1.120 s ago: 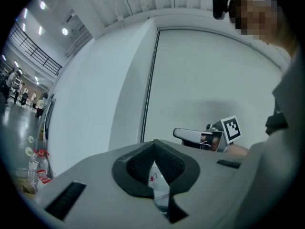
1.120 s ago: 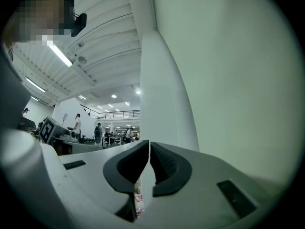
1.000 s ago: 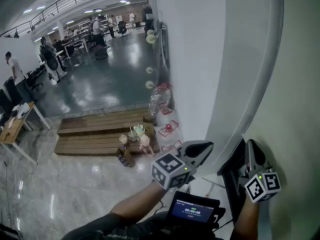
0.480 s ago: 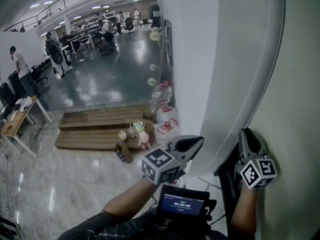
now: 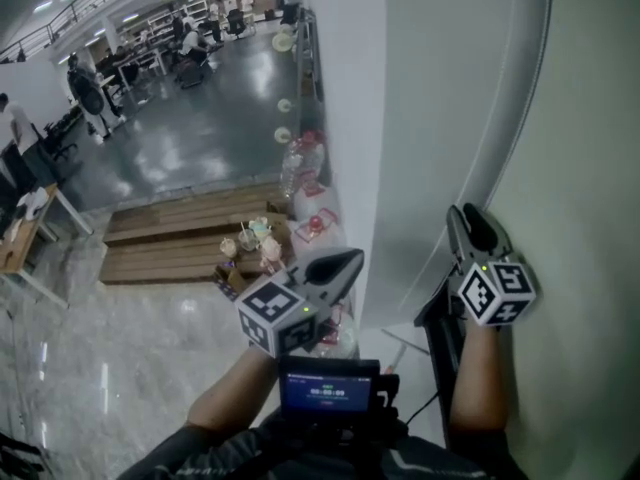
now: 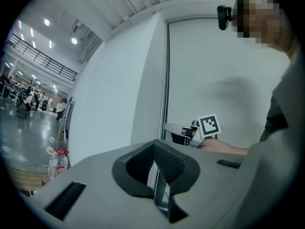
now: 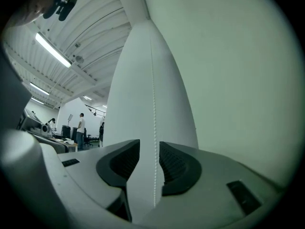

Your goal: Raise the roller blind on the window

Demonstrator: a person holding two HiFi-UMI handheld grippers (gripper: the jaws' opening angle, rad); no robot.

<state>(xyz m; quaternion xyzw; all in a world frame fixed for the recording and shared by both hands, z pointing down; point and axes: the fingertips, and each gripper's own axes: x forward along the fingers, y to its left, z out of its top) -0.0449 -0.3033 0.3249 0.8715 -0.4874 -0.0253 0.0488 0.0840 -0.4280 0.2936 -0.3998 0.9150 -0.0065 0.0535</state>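
Bead chain (image 7: pixel 153 104) hangs straight between your right gripper (image 7: pixel 148 163) jaws, now opening, pads off it. Roller blind (image 7: pixel 238 61) beside it. Left gripper (image 6: pixel 155 166) clenched, empty. Chain likely light, slippery: pinch squarely across beads.

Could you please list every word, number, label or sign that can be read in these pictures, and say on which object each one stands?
No text can be read with certainty.
screen of the chest device: a row of light digits, too blurred to read.
left marker cube and right marker cube: black-and-white square patterns only, no letters.
bottles by the wall: labels too small to read.
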